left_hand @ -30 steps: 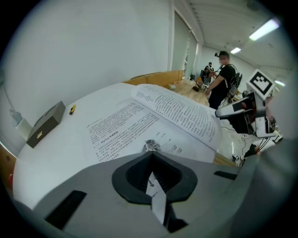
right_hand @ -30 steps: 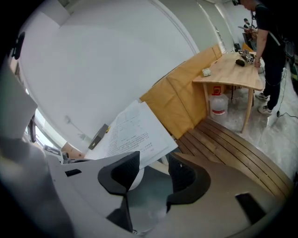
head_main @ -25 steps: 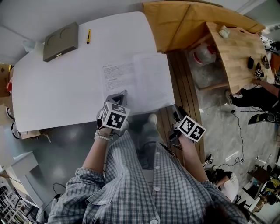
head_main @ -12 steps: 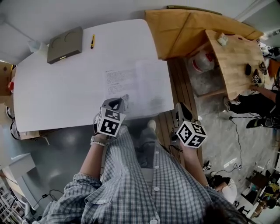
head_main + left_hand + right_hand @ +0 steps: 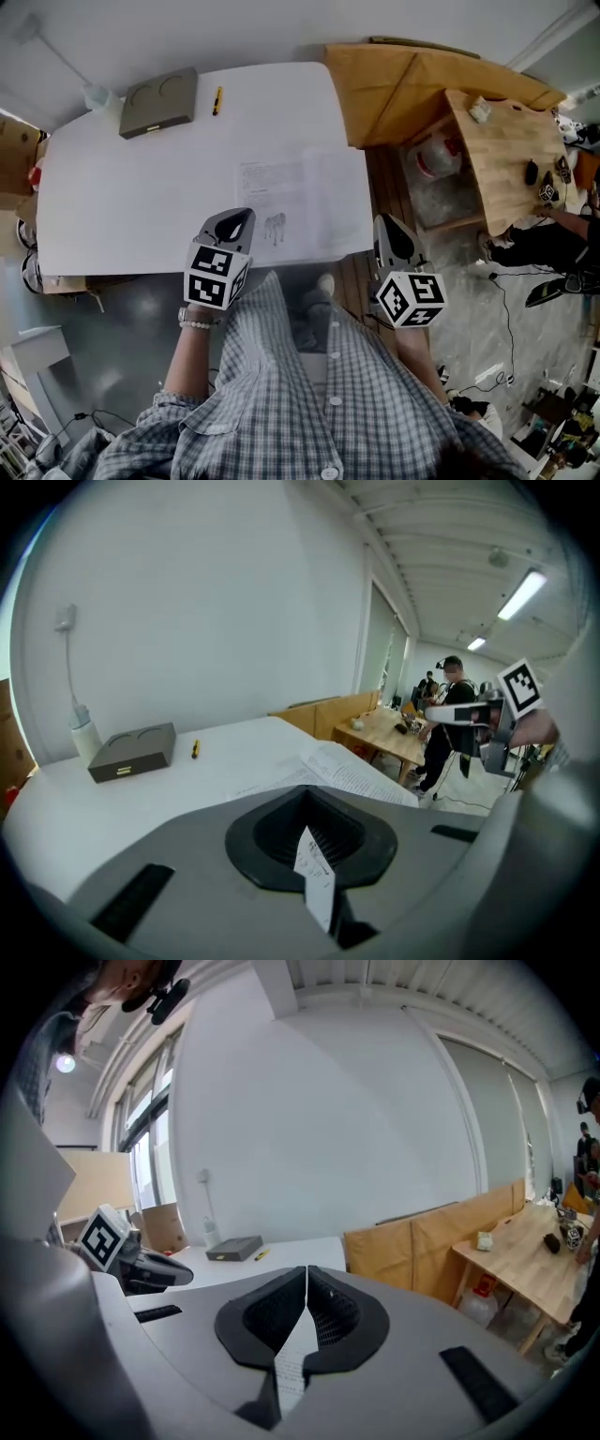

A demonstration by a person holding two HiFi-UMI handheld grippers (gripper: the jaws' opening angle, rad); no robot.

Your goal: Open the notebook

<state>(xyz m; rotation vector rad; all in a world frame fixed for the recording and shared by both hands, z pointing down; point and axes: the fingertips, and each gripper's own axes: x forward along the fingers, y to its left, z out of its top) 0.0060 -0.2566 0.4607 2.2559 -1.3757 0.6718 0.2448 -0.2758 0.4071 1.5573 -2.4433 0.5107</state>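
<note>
The open notebook lies flat just ahead of the left claw. The right claw hangs off the notebook's right edge. Both are closed, a printed slip at each jaw line.

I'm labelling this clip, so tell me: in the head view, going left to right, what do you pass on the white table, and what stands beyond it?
gray box → yellow pen → open notebook → wooden table
</note>
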